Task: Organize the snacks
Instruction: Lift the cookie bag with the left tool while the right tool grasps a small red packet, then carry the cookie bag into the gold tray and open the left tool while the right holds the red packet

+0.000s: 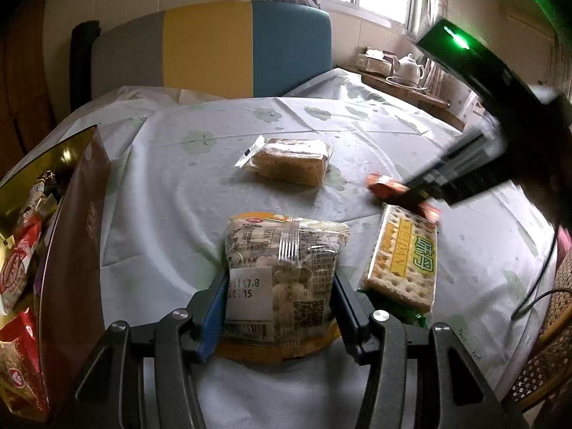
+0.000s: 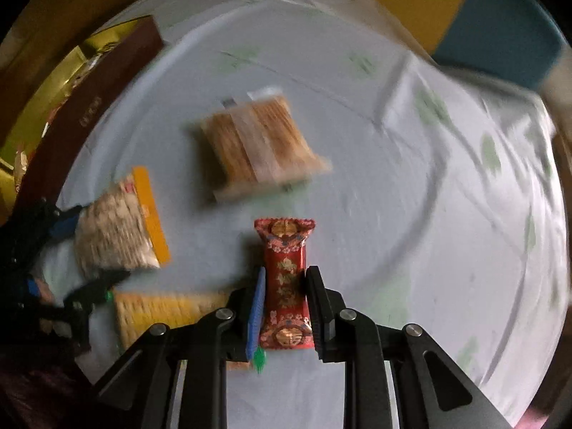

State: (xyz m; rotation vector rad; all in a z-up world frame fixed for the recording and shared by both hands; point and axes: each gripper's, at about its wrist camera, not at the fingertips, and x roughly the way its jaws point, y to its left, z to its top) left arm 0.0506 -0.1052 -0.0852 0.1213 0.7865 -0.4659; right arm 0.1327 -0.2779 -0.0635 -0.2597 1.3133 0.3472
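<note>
Left wrist view looked low across the surface (image 1: 293,114) toward the chair (image 1: 214,46); right wrist view looked steeply down. Both shared the cake (image 1: 291,164) (image 2: 262,143).

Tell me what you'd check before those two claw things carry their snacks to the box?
1. Left gripper closed on the yellow-edged snack bag: ok.
2. Right gripper closed on the red snack bar: ok.
3. Red bar clear of the cracker pack: cannot tell, view blurred.
4. Brown box open at the top: ok.
5. Room left inside the box: cannot tell, it already holds snacks.
6. Wrapped cake lies apart from both grippers: ok.
</note>
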